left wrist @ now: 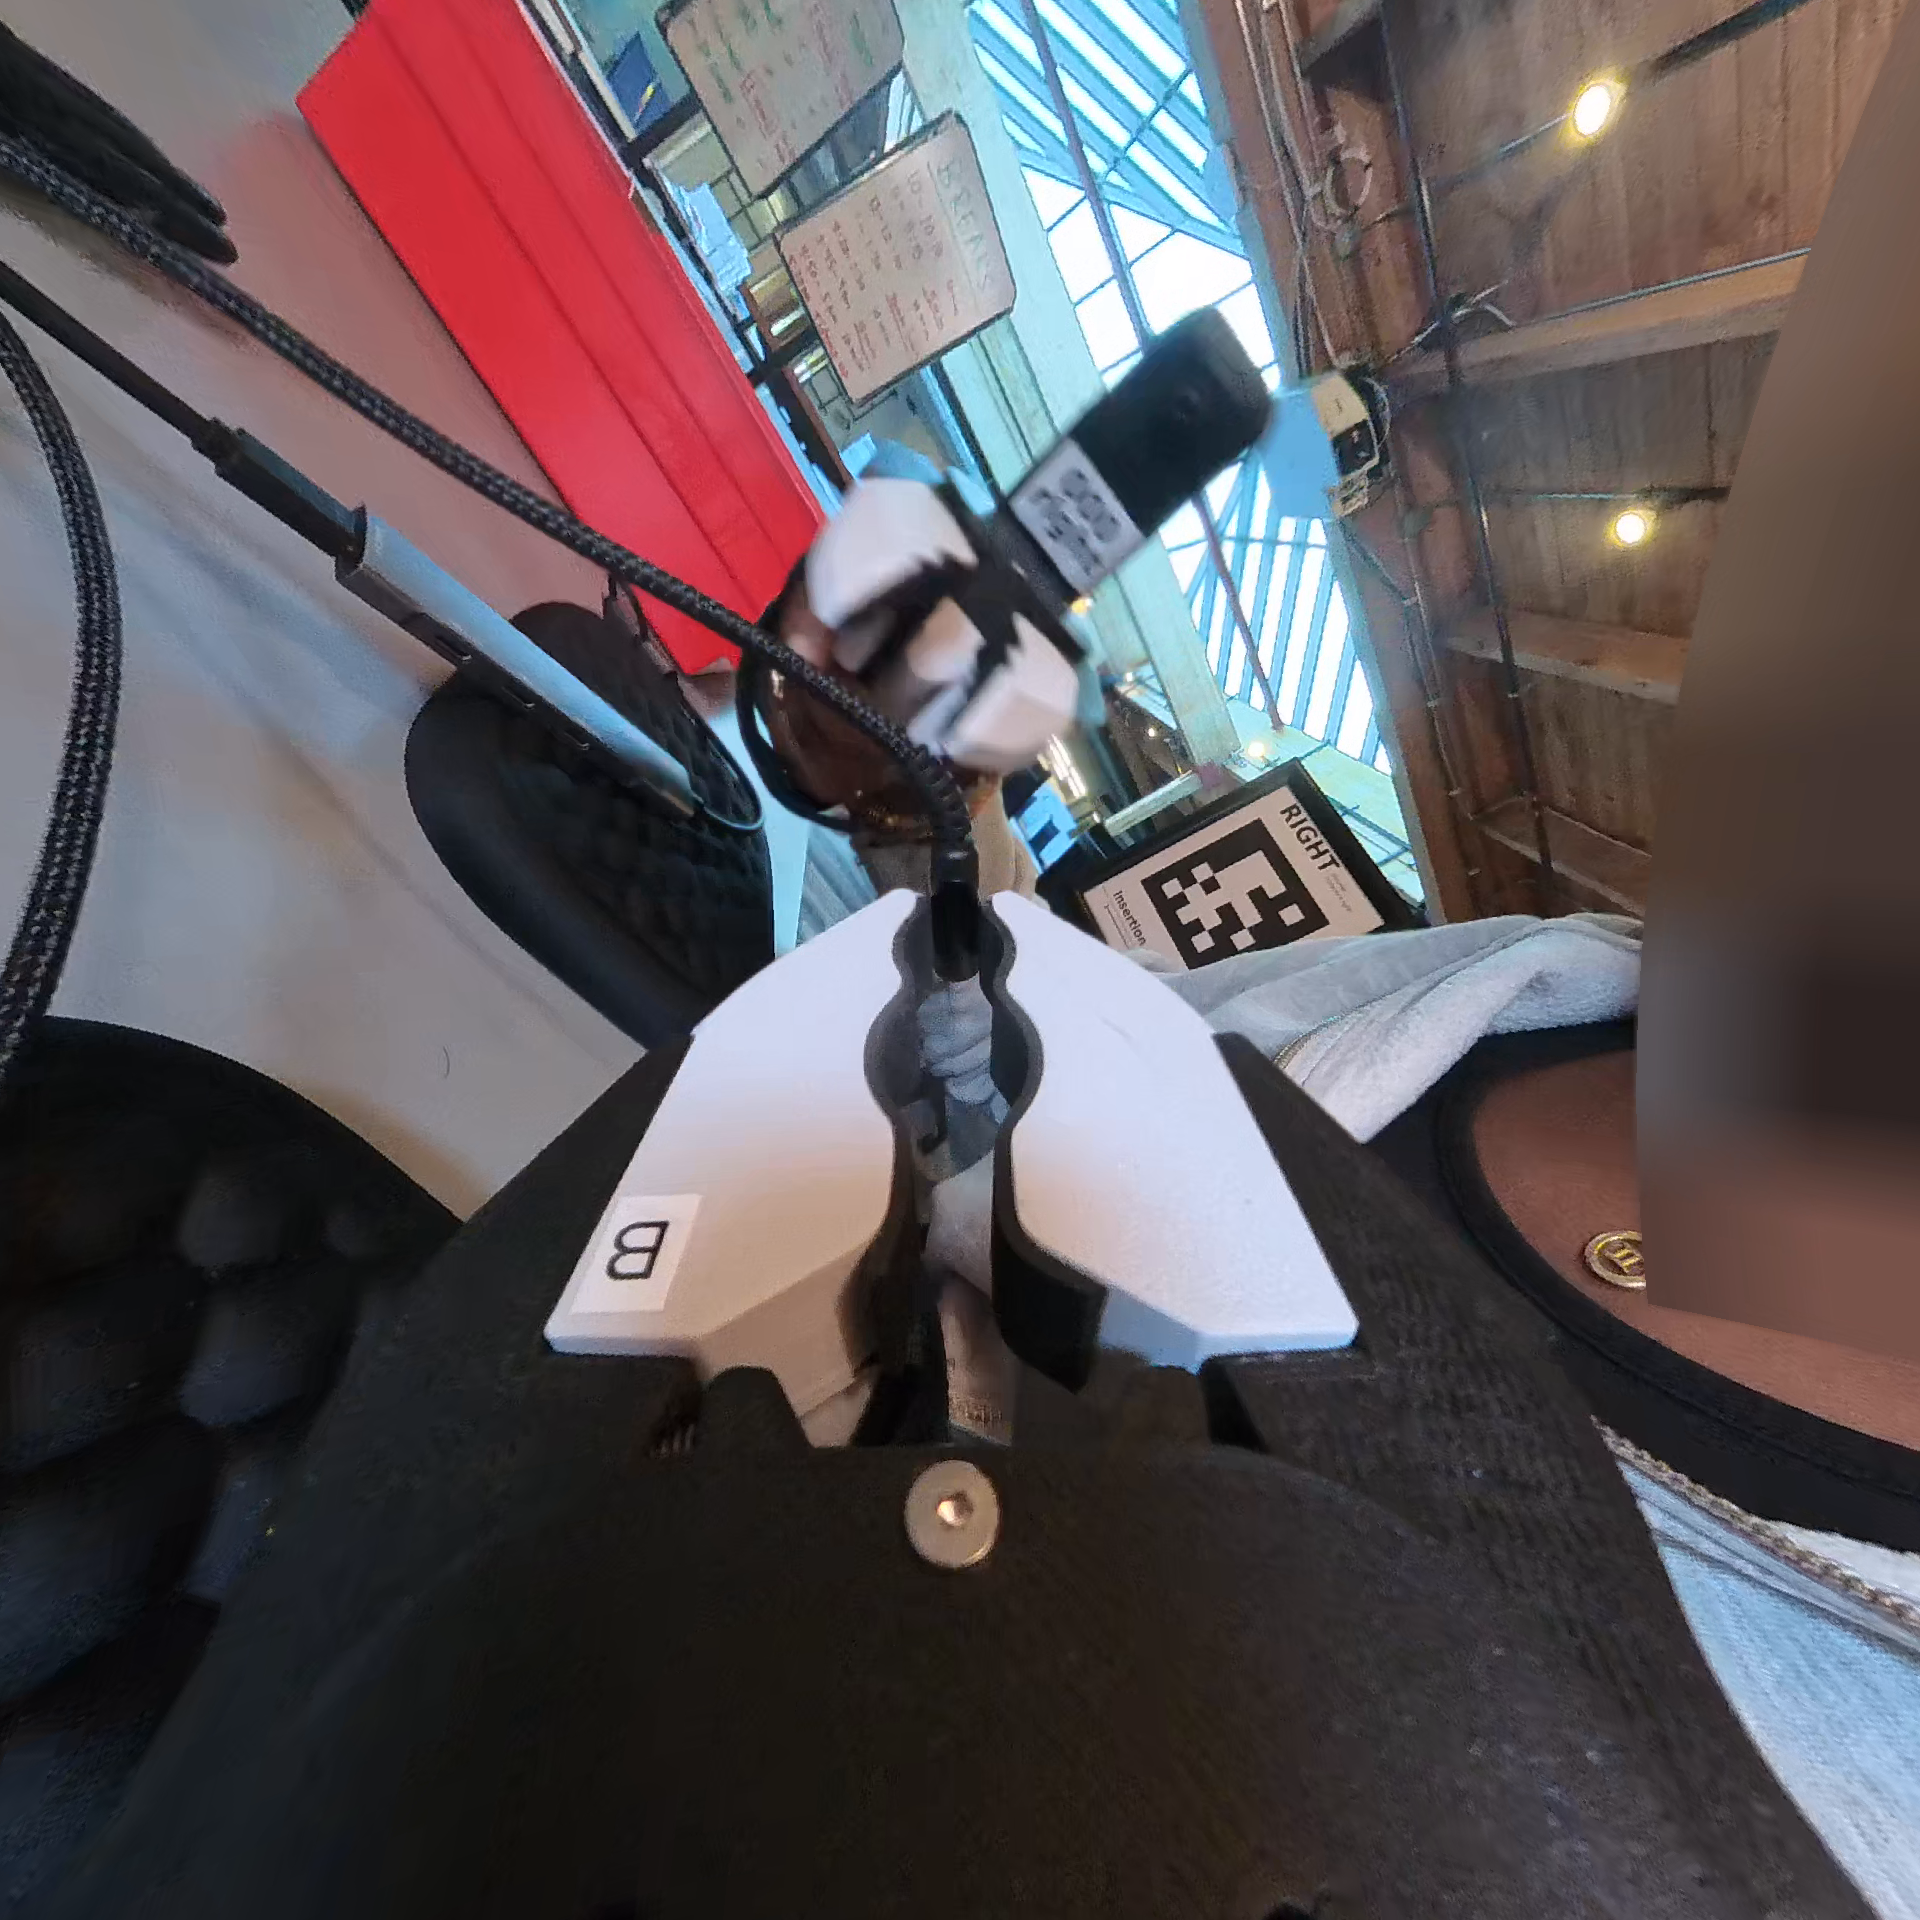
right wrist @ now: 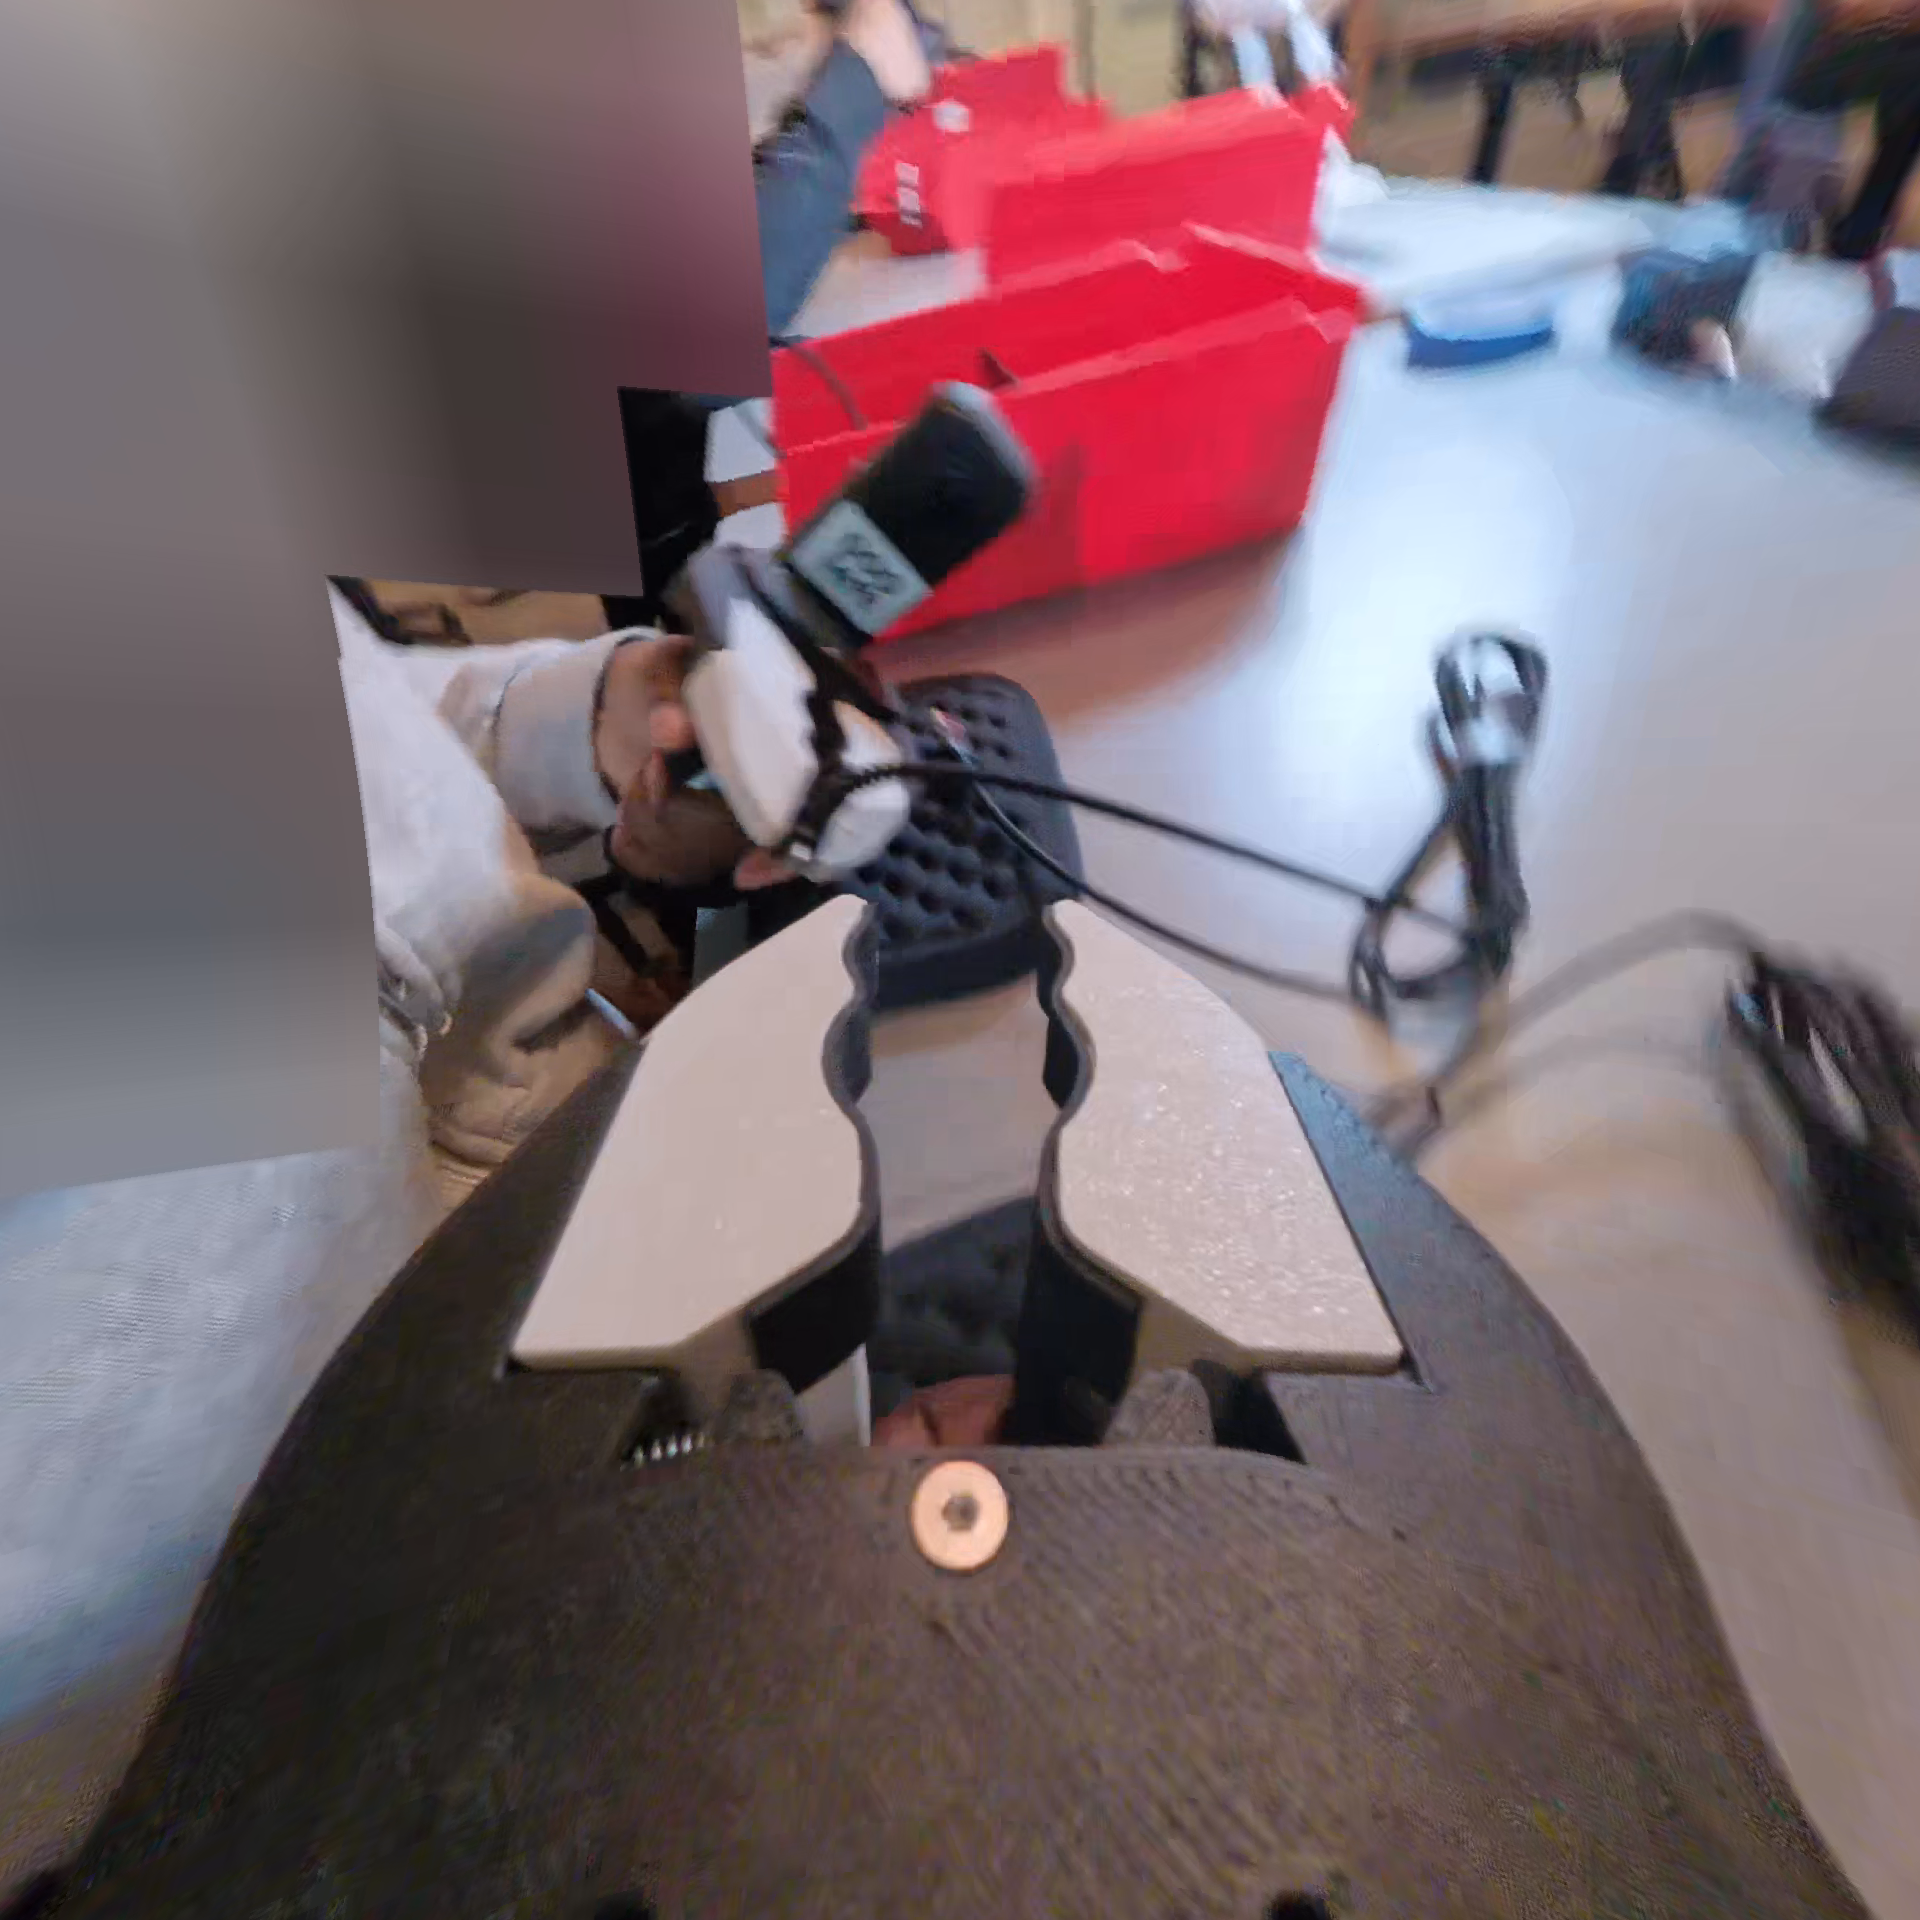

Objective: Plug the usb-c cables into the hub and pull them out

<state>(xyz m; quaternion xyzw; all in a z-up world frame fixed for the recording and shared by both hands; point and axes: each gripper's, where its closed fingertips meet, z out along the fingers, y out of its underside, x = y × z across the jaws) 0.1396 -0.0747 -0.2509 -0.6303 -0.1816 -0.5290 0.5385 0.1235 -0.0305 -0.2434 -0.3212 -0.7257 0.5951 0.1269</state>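
My left gripper (left wrist: 954, 904) is shut on the black plug (left wrist: 956, 940) of a braided USB-C cable (left wrist: 416, 416), held up in the air. The cable runs up and to the left. The silver hub (left wrist: 520, 649) lies tilted on a black perforated pad (left wrist: 623, 862), with its own black lead at its far end. My right gripper (right wrist: 951, 925) is open and empty above the table, facing the pad (right wrist: 966, 862). It shows blurred in the left wrist view (left wrist: 935, 644). The left gripper also shows in the right wrist view (right wrist: 821, 821) with the cable trailing from it.
Red boxes (right wrist: 1091, 457) stand behind the pad, one also in the left wrist view (left wrist: 582, 312). A bundled black cable (right wrist: 1475, 810) and a blurred dark coil (right wrist: 1818, 1060) lie to the right. A framed marker card (left wrist: 1236, 894) and a grey sleeve (left wrist: 1403, 987) are close by. The gap from one gripper's tips to the other's is roughly 5 cm.
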